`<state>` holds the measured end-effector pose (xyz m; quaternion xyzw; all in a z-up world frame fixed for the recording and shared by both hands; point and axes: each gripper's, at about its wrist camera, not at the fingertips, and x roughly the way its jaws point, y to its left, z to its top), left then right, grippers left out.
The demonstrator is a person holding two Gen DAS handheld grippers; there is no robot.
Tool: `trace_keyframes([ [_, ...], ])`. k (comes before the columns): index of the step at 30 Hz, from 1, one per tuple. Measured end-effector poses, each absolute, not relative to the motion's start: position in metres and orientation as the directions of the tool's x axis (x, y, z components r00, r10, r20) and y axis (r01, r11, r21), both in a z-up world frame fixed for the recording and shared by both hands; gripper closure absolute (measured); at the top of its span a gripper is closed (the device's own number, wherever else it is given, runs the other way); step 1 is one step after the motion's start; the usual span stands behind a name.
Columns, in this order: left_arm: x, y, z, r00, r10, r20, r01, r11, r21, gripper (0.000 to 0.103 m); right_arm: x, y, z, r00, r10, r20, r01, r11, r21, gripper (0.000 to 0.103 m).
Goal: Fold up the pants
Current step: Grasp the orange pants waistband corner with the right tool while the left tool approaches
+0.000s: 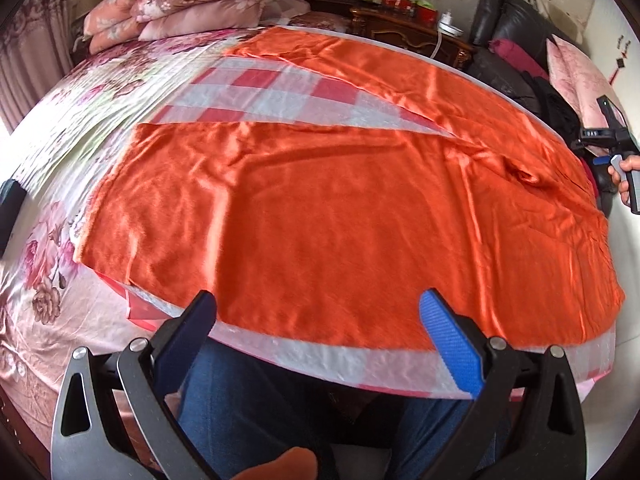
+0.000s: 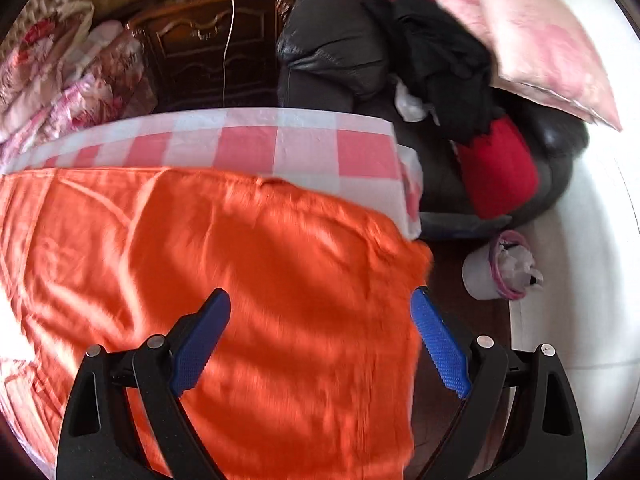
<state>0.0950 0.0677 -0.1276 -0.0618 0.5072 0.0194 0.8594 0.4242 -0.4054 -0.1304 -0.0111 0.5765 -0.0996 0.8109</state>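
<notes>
Pants [image 1: 340, 208] lay flat ahead of both jaws, ungrasped. We held left gripper [image 1: 320, 312] and right gripper [image 2: 320, 308] released. Advice: pinch hem and waistband edges together, lifting evenly.

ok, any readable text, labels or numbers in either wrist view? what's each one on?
"DAS" or similar: pale characters on the right gripper's black body, small, so the reading is uncertain.
Jars and tins on the dark wooden cabinet: labels too small to read.
Red marks on the white wall: decorations, not legible as text.
Orange pants and checked cloth: no print or tag visible.
</notes>
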Motion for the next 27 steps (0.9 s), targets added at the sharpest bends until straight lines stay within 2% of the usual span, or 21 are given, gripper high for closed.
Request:
trace_keyframes([
  [5, 0.111, 0.088, -0.133, 0.456, 0.012, -0.890, -0.155, 0.986, -0.067, 0.002, 0.459, -0.408, -0.154, 0.287, -0.129, -0.949, 0.091, 0.990, -0.107, 0.016],
  [8, 0.123, 0.096, -0.136, 0.442, 0.028, -0.896, -0.185, 0.981, -0.061, 0.002, 0.472, -0.408, -0.164, 0.282, -0.096, -0.955, 0.043, 0.995, -0.087, 0.021],
  [9, 0.127, 0.097, -0.137, 0.440, 0.032, -0.897, -0.190, 0.980, -0.058, 0.002, 0.475, -0.410, -0.165, 0.282, -0.080, -0.956, 0.033, 0.997, -0.074, 0.030],
  [11, 0.135, 0.095, -0.137, 0.439, 0.038, -0.898, -0.189, 0.981, -0.051, 0.002, 0.474, -0.409, -0.164, 0.292, -0.047, -0.955, 0.010, 0.999, -0.046, 0.042],
  [12, 0.140, 0.093, -0.137, 0.438, 0.038, -0.898, -0.185, 0.982, -0.048, 0.002, 0.474, -0.407, -0.161, 0.304, -0.041, -0.952, -0.012, 0.999, -0.047, 0.058],
  [13, 0.144, 0.092, -0.137, 0.438, 0.035, -0.898, -0.180, 0.982, -0.049, 0.002, 0.473, -0.404, -0.158, 0.310, -0.036, -0.950, -0.033, 0.998, -0.049, 0.086],
  [18, 0.186, 0.094, -0.122, 0.485, -0.034, -0.874, -0.168, 0.977, -0.132, 0.002, 0.432, -0.377, -0.112, 0.456, -0.033, -0.889, -0.109, 0.990, -0.093, 0.091],
  [25, 0.278, 0.115, -0.111, 0.521, -0.348, -0.780, -0.137, 0.868, -0.478, 0.002, 0.276, -0.310, -0.034, 0.671, 0.156, -0.724, -0.335, 0.936, -0.109, 0.091],
  [27, 0.311, 0.123, -0.120, 0.515, -0.479, -0.710, -0.141, 0.770, -0.622, 0.002, 0.222, -0.295, -0.033, 0.684, 0.220, -0.696, -0.400, 0.910, -0.105, 0.091],
])
